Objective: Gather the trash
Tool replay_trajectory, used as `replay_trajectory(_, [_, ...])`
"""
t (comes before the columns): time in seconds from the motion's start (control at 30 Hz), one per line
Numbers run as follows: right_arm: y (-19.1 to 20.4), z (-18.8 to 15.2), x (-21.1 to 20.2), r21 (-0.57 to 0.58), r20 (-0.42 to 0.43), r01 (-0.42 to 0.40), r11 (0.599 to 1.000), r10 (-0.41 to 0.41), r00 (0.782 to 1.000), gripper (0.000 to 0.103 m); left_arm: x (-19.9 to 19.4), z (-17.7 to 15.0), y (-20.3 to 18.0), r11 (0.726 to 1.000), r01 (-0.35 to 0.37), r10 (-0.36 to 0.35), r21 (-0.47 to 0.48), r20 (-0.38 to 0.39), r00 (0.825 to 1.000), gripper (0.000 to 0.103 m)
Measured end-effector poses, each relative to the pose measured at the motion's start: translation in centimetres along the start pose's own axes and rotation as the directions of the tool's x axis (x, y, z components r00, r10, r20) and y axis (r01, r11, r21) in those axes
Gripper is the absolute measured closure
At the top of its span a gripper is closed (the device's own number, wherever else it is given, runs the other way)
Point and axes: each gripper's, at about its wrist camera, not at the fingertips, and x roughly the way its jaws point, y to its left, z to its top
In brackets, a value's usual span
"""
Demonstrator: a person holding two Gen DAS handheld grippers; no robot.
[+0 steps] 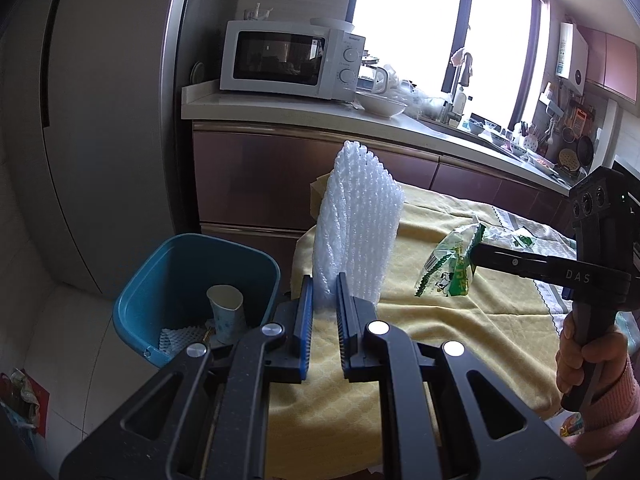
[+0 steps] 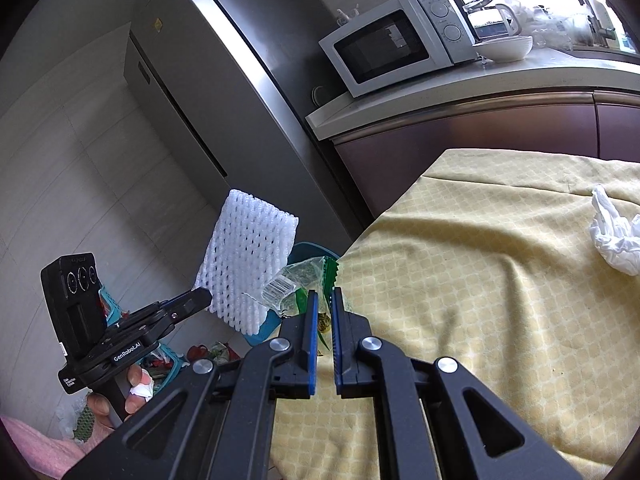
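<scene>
My left gripper [image 1: 325,280] is shut on a white foam net sleeve [image 1: 356,224], which stands upright over the near left corner of the yellow tablecloth [image 1: 440,320]. The sleeve also shows in the right wrist view [image 2: 248,264]. My right gripper [image 2: 325,294] is shut on a green and clear plastic wrapper [image 2: 298,284], held above the table's left edge; the wrapper also shows in the left wrist view [image 1: 452,264]. A blue trash bin [image 1: 168,276] stands on the floor left of the table, holding a paper cup [image 1: 226,312] and another foam net.
A crumpled white tissue [image 2: 614,236] lies on the tablecloth at the right. Behind the table runs a counter [image 1: 304,114] with a microwave [image 1: 288,60] and a bowl. A grey fridge [image 1: 104,120] stands left. A teal basket [image 2: 160,360] sits on the floor.
</scene>
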Motion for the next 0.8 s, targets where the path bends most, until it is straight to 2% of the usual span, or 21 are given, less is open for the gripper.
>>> replay_trajectory(0.8, [3.2,1.2,4.2,-0.049,-0.058,-0.077,0.996,0.074,0.996,0.098,-0.7,-0.5,4.3,0.991,-0.104,0.105,-0.086,0.002,0.995,0.092])
